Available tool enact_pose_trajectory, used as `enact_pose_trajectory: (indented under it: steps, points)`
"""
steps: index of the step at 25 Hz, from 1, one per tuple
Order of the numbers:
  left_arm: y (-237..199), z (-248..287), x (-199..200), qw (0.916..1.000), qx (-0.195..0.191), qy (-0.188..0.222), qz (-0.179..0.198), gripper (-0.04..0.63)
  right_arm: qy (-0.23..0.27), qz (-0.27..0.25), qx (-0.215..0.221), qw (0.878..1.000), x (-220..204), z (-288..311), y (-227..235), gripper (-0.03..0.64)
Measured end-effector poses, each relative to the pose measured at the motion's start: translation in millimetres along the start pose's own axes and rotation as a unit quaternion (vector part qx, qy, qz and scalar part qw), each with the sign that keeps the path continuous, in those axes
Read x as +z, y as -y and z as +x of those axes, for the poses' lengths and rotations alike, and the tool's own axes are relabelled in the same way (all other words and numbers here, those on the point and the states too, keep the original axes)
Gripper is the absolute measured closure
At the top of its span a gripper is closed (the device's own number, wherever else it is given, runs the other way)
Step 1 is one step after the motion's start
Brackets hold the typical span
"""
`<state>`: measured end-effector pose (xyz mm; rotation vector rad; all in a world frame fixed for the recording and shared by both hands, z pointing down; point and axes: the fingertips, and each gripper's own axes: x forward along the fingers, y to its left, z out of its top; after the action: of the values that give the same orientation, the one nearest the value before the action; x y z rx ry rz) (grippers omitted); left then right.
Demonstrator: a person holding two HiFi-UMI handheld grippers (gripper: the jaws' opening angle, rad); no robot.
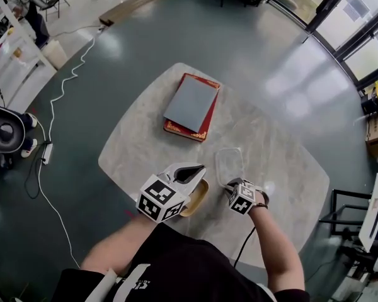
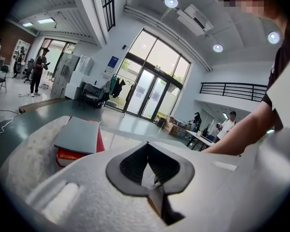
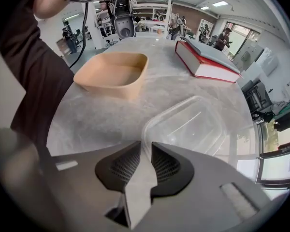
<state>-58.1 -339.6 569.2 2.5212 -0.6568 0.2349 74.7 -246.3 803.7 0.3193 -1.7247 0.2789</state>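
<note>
The right gripper pinches the near rim of the clear plastic container, at lower centre of the head view. The left gripper, tips together and empty, hovers over the tan bowl.

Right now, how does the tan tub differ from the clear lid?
The tub is opaque tan, while the lid is see-through, with the table showing through it.
The tub has tall walls, while the lid is shallow and almost flat.
The tub stands free, touched by nothing, while the lid's near rim sits between the jaws of the right gripper.
Both are rounded rectangles resting on the marble table.
</note>
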Motion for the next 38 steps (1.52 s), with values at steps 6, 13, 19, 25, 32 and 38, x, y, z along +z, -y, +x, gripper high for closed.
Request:
enact_pose_trajectory:
  steps: [6, 13, 19, 25, 32, 38]
  points:
    - [-8, 1, -1, 1.0000, -0.006, -0.003, -0.005, 0.591, -0.036, -0.060, -0.006, 0.998, -5, 9, -3, 0.574]
    - [-8, 14, 3, 0.9993, -0.035, -0.007, -0.010, 0.591, -0.060, -0.040, 0.008, 0.997, -4, 13, -1, 0.580]
    - [4, 17, 11, 0.9967, -0.080, -0.015, 0.003, 0.592, -0.016, -0.016, -0.060, 0.998, 8, -2, -8, 0.600]
    - [19, 21, 8, 0.9949, -0.095, -0.030, 0.015, 0.591, 0.083, 0.132, -0.101, 0.983, 3, -48, -1, 0.600]
    - [60, 26, 14, 0.9954, -0.083, -0.027, 0.041, 0.591, 0.215, 0.256, -0.134, 0.933, -27, -122, 0, 0.600]
    - [96, 23, 35, 0.9972, -0.055, 0.001, 0.052, 0.591, 0.322, 0.274, -0.156, 0.893, -43, -202, -26, 0.598]
